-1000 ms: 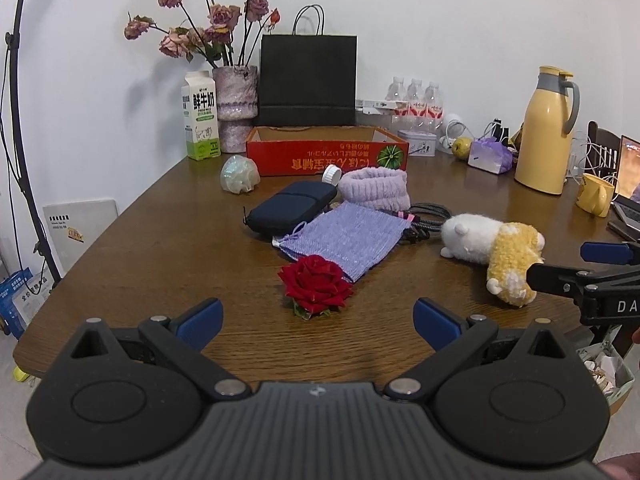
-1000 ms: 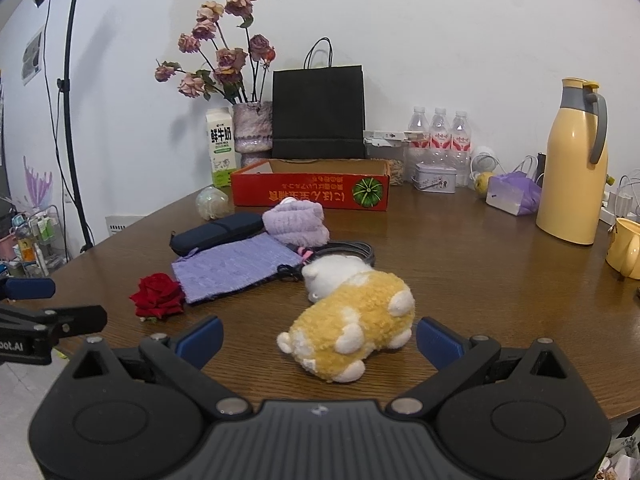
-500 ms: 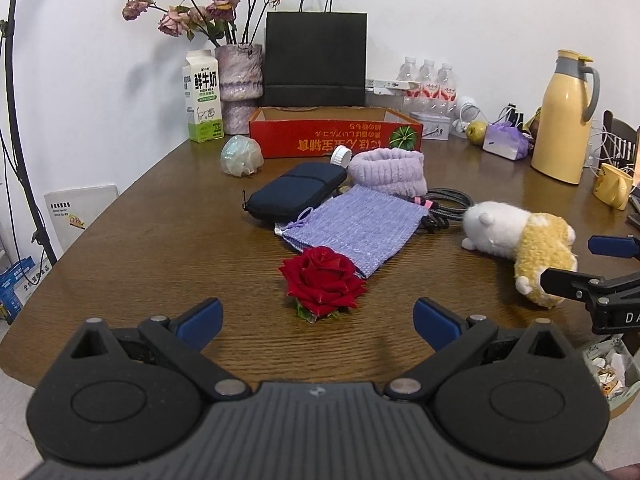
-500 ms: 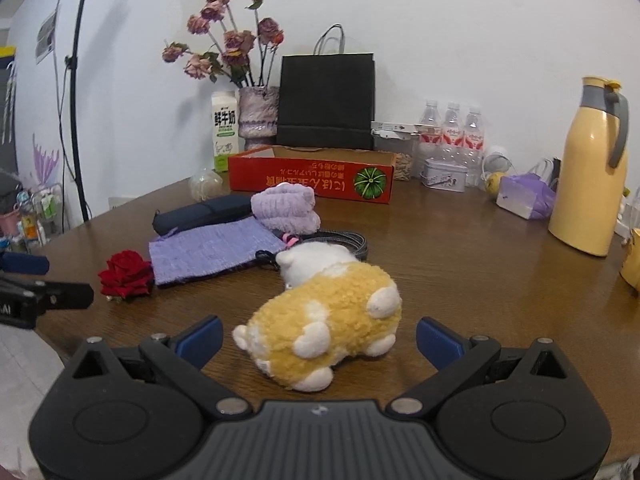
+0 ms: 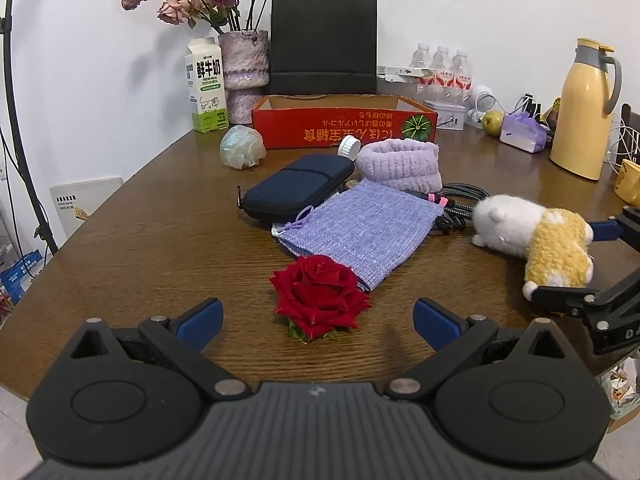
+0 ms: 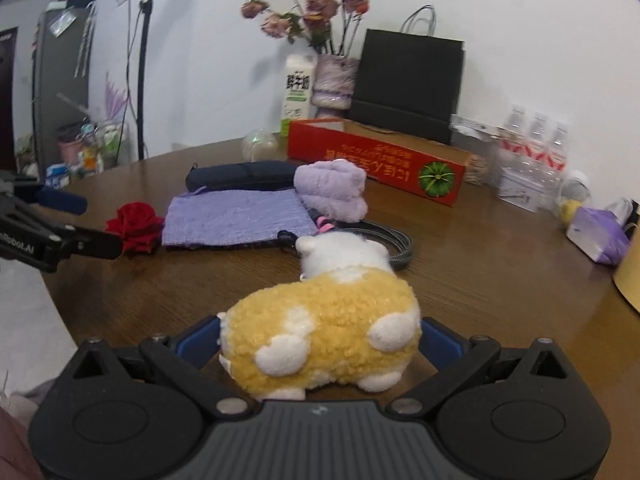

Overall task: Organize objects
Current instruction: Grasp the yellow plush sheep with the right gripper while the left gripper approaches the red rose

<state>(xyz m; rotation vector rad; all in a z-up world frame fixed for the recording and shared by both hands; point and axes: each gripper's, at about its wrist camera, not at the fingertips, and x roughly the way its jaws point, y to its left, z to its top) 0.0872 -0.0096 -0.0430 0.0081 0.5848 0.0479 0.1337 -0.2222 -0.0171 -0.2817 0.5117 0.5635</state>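
two grippers: both over the near edge of the table, fingers spread wide on each
left gripper: released, holding nothing; the red rose lies on the table between its blue fingertips, not touched
right gripper: jaws apart, one on each side of the plush toy; pads just beside the yellow fur, cannot tell if they touch
plush toy: lying on the table near its near edge, white head pointing away toward the black cable
purple pouch: flat mid-table, its corner just behind the rose
navy case: touching the pouch's far left side
red box: toward the far edge, open top, by the milk carton
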